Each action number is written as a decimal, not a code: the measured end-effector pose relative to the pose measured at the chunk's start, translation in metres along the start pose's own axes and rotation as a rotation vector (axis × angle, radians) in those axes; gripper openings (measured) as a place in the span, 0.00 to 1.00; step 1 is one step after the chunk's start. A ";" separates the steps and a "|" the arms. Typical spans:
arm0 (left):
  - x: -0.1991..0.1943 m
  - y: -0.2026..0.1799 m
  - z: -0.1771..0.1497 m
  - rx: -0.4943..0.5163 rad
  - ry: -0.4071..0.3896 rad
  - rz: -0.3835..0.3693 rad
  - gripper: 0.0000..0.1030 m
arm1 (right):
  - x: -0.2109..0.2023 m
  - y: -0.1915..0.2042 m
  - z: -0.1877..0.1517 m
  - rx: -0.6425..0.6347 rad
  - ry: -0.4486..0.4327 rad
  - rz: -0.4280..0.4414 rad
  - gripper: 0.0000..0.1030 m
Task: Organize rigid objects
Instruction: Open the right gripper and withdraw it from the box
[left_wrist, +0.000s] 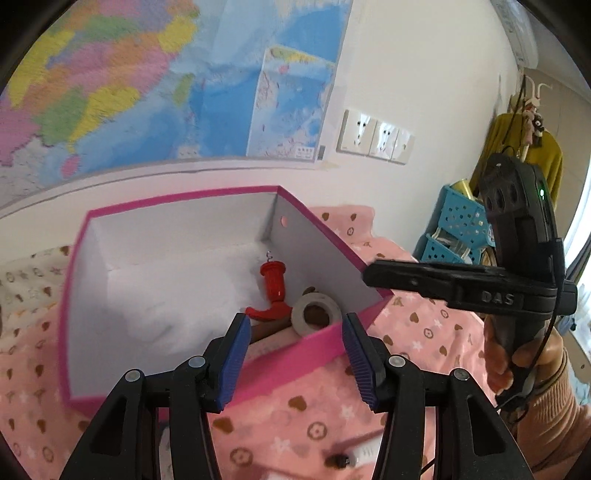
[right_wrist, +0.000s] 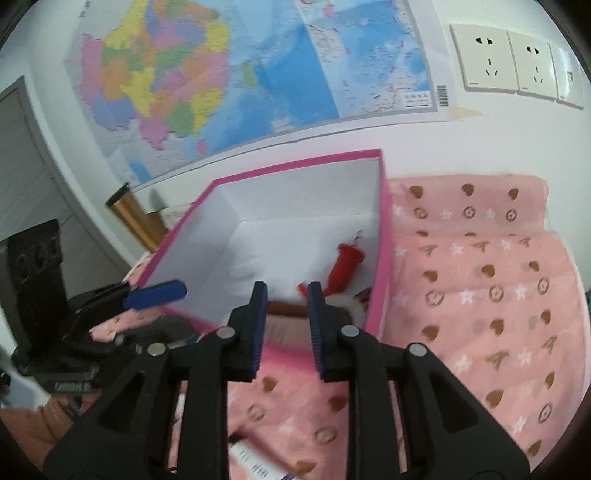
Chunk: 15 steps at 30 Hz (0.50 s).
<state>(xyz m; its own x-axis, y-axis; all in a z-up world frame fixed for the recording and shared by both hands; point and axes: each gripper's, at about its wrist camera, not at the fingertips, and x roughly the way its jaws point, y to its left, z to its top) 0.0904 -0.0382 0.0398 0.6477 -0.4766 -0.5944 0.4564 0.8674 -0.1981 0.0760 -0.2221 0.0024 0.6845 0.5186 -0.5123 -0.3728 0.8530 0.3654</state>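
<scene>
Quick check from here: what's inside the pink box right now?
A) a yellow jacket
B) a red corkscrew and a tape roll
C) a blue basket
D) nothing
B: the red corkscrew lies on the white floor of the pink box, with the tape roll beside it in the near right corner.

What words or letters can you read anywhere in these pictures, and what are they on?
"DAS": raised letters on the black right tongs, seen from the left wrist.
Wall map: its print and barcode are too small and blurred to read.
White item on the pink blanket: print blurred, unreadable.
Nothing else carries readable text.
</scene>
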 end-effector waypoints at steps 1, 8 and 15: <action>-0.005 0.002 -0.001 -0.006 -0.006 0.002 0.52 | -0.003 0.003 -0.004 -0.004 0.003 0.011 0.31; -0.030 0.012 -0.027 -0.012 0.007 0.054 0.53 | -0.025 0.019 -0.046 -0.019 0.054 0.095 0.34; -0.030 0.020 -0.065 -0.023 0.092 0.070 0.53 | -0.024 0.029 -0.094 -0.005 0.157 0.156 0.43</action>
<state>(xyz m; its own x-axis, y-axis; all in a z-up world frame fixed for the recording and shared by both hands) 0.0405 0.0028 0.0029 0.6183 -0.4000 -0.6765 0.3972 0.9018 -0.1702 -0.0108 -0.2041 -0.0476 0.5126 0.6471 -0.5644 -0.4700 0.7616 0.4462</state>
